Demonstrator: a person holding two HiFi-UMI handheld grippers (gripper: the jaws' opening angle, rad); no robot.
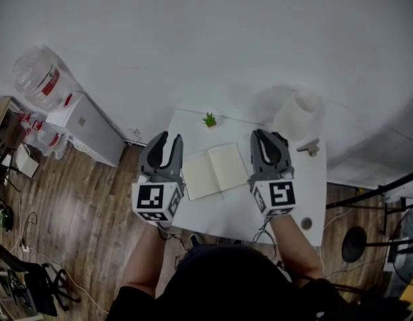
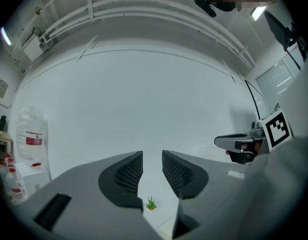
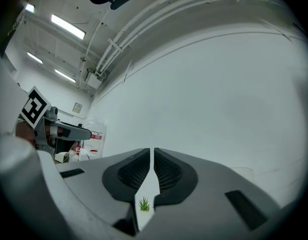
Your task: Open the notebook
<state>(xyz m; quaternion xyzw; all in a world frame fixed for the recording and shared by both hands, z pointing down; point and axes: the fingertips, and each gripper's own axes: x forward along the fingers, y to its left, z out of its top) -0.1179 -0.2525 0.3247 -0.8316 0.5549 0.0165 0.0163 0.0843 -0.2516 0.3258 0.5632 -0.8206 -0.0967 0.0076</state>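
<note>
notebook (image 1: 215, 171), open flat, blank pgs, on table (image 1: 306, 199)

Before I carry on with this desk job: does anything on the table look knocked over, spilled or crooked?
Nothing serious. The white-paged notebook lies open and flat on the white table, only turned slightly askew to the table's edges. The small green plant stands upright near the far edge. No spill shows.

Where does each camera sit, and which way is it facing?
Head view: on the person's head, looking down at the open notebook on the table; left gripper, right gripper show.
Left gripper view: on that gripper, facing the wall; own jaws, right gripper at right.
Right gripper view: same, left gripper at left.
Shared: both gripper views see the plant.
</note>
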